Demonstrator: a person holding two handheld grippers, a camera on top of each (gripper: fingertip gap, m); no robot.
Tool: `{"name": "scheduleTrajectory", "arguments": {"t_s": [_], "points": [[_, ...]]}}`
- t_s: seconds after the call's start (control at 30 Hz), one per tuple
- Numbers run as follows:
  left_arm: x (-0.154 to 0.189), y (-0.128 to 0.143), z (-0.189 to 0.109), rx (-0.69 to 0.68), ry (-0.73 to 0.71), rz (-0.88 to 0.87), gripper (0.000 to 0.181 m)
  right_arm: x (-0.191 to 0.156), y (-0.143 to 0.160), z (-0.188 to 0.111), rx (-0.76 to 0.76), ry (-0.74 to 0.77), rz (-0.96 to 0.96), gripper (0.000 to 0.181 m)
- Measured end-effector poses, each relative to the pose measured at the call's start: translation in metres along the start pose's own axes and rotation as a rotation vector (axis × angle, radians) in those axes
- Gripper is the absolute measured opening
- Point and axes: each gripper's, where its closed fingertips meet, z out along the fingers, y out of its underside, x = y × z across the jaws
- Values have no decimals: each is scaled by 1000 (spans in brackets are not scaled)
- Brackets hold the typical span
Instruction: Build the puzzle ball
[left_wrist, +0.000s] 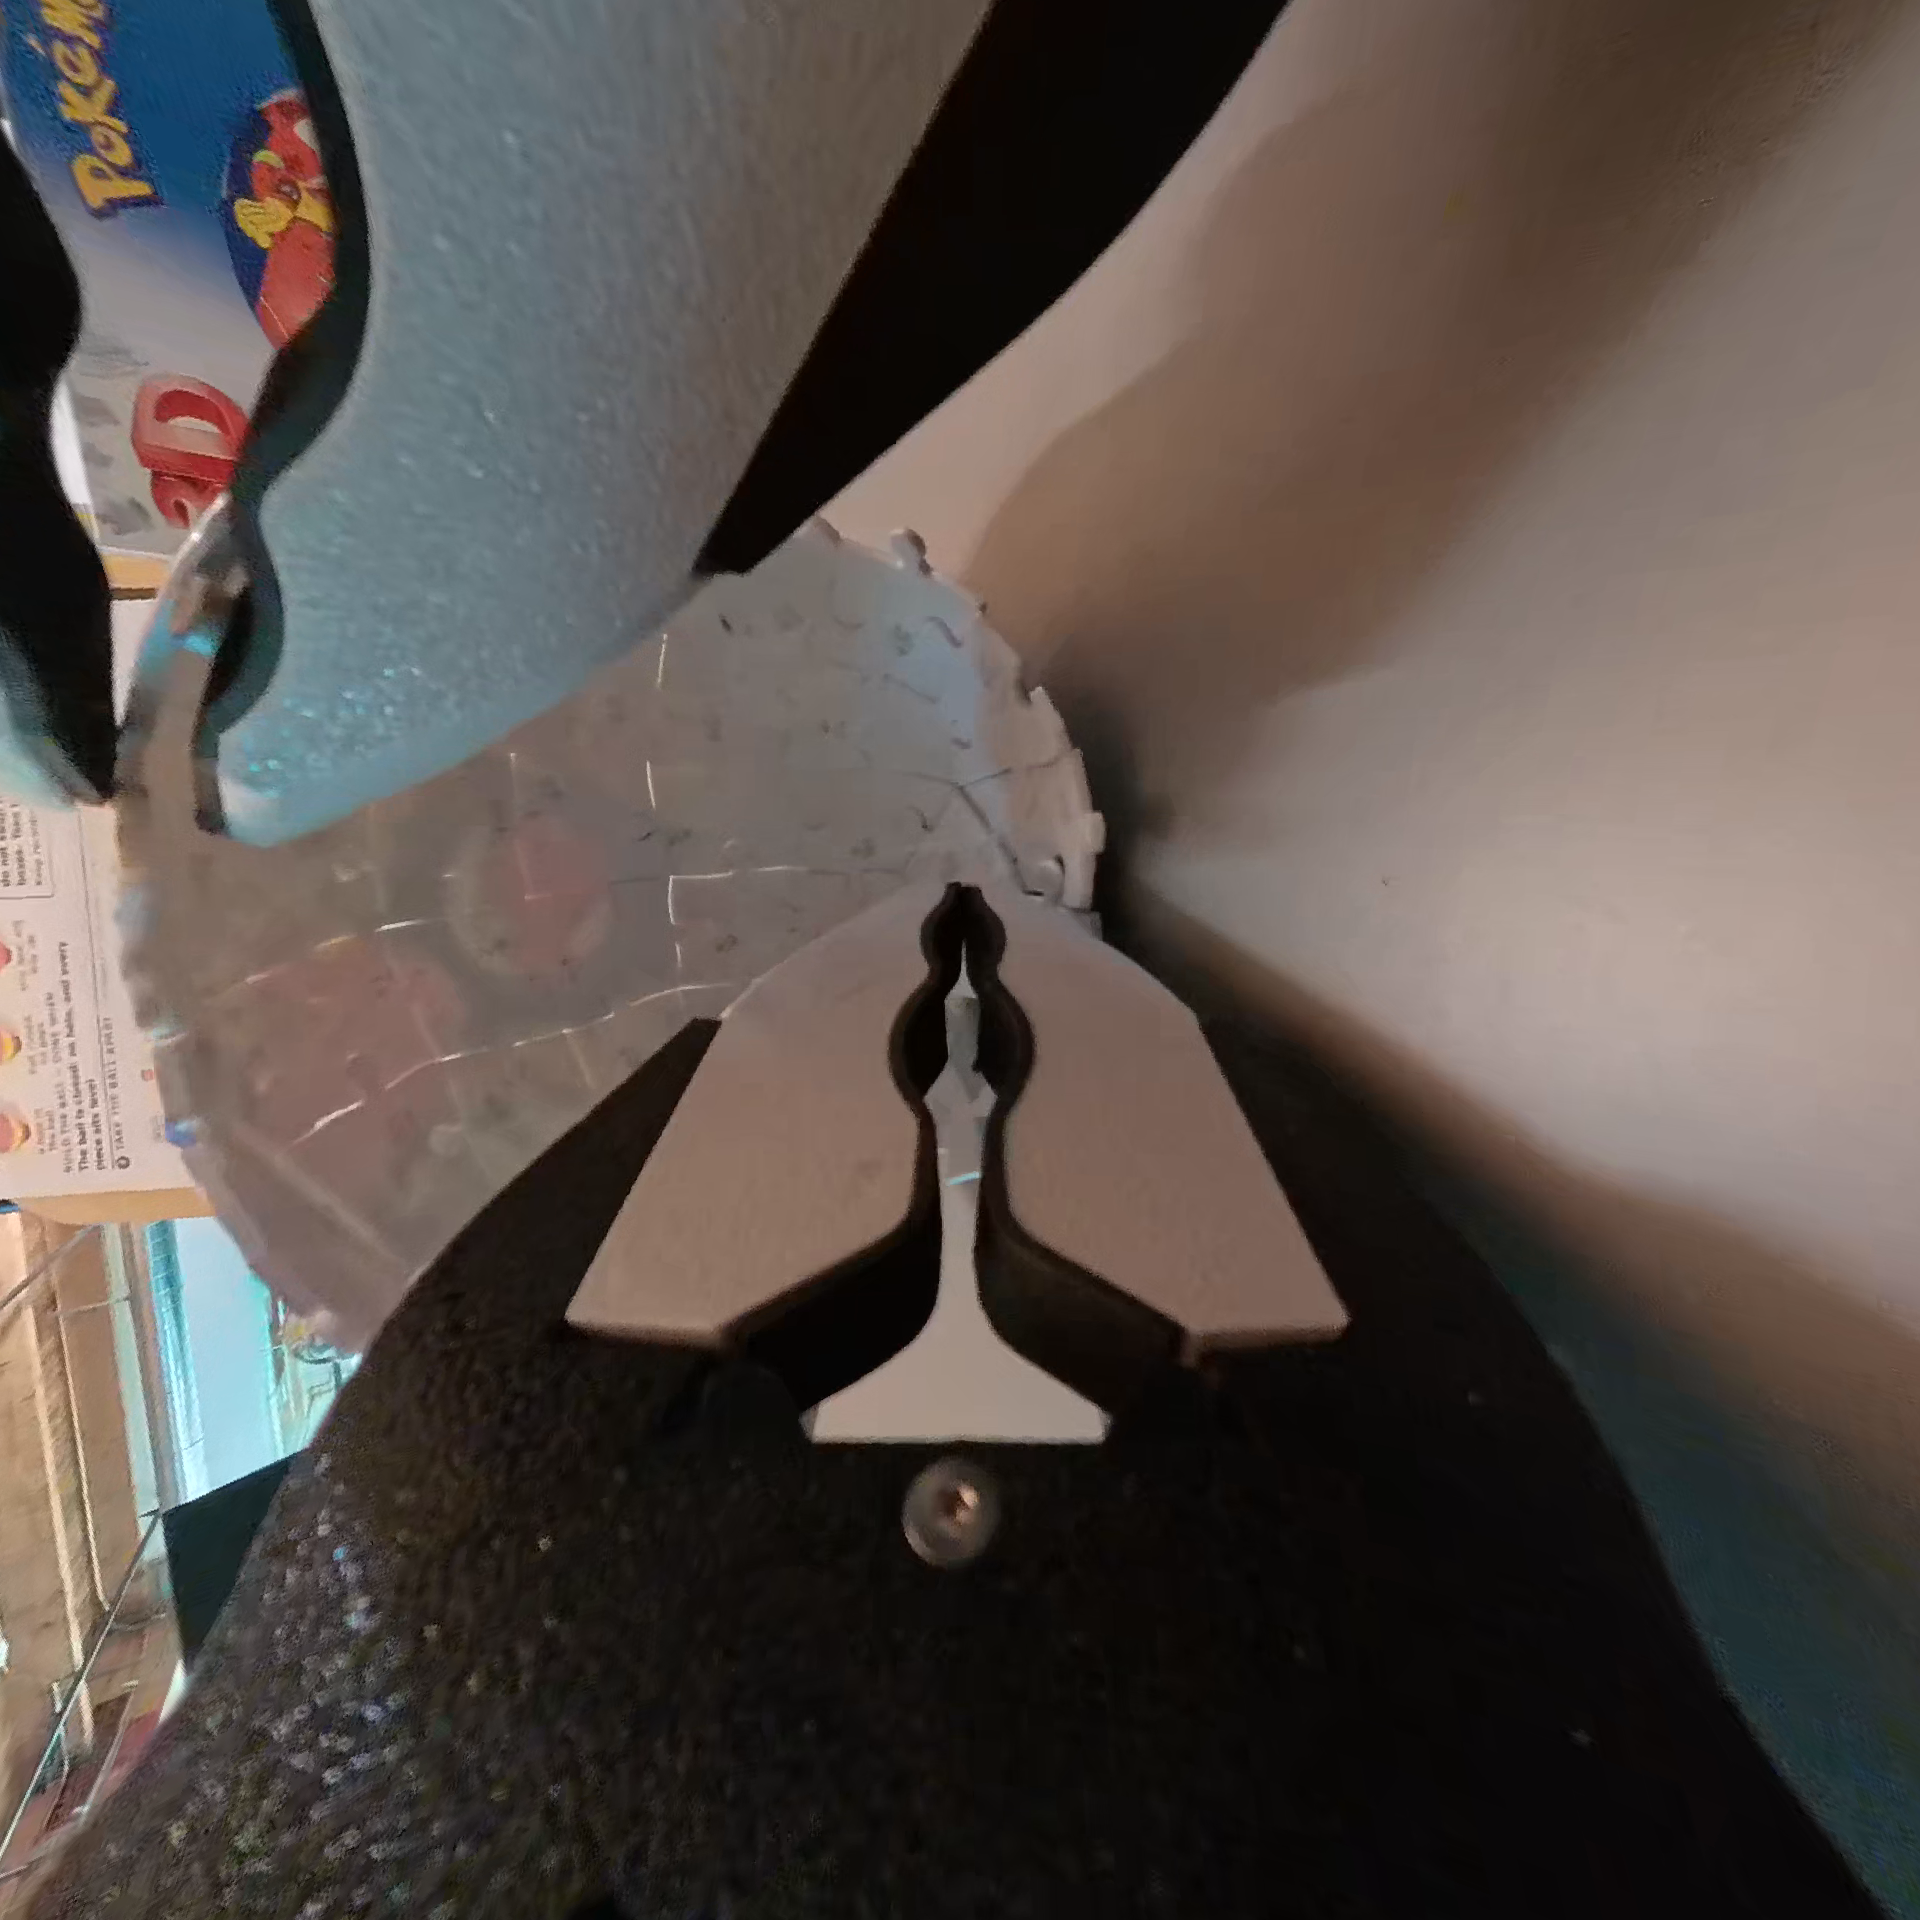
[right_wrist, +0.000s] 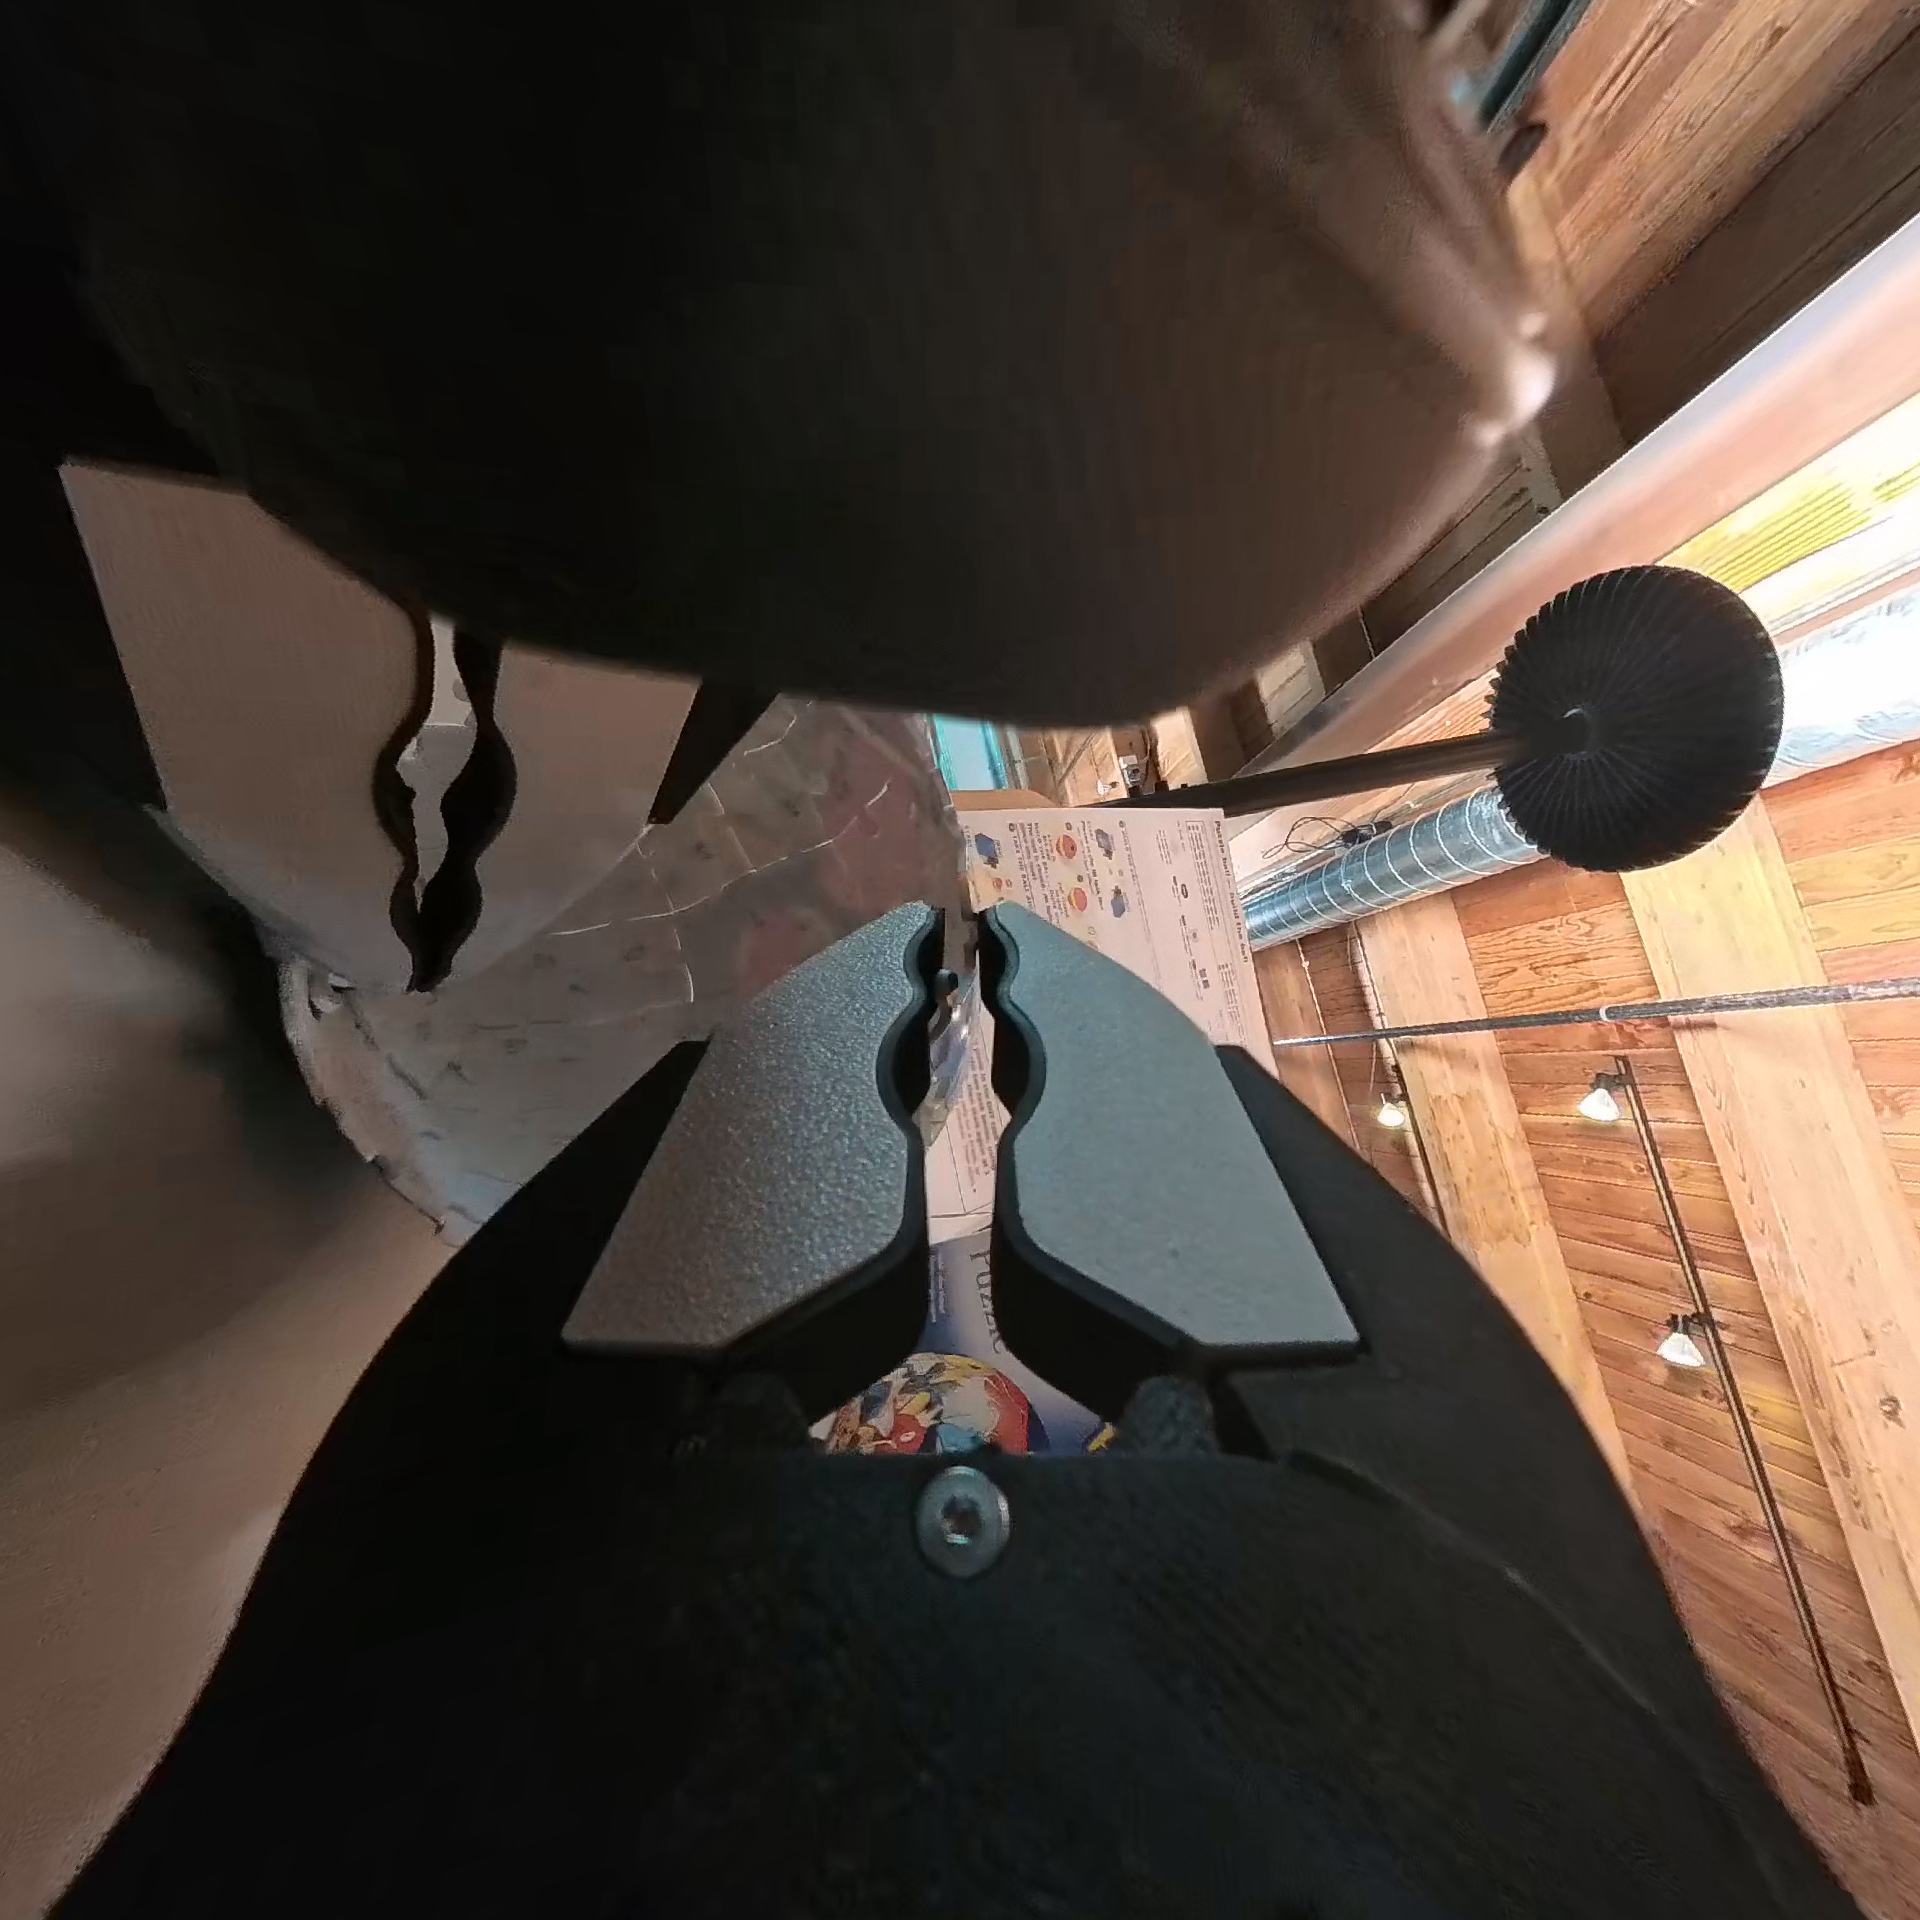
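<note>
A pale, plain surface (left_wrist: 1558, 727) spreads to the right. The puzzle ball (left_wrist: 831, 779) meets it with its jagged rim, casting shadow there.

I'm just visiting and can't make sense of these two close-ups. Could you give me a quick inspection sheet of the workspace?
Surface: no tabletop clearly seen.
Job's things: partly built puzzle ball shell, silvery inside, jagged unfinished edge, held up between both claws.
Clutter: puzzle box and its printed instruction panel behind the shell.
Grippers: left claw shut on the shell's edge; right claw shut on the opposite edge.
Cables: thin wires near the silver duct.
Surroundings: wooden plank ceiling, spotlights, black pleated disc on a rod.
</note>
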Motion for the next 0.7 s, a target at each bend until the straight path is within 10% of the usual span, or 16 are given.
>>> {"name": "scheduleTrajectory", "arguments": {"t_s": [0.7], "points": [[3,-1,0,-100,-8,219,0,1,-4,-5,-23,-1,83,7]]}}
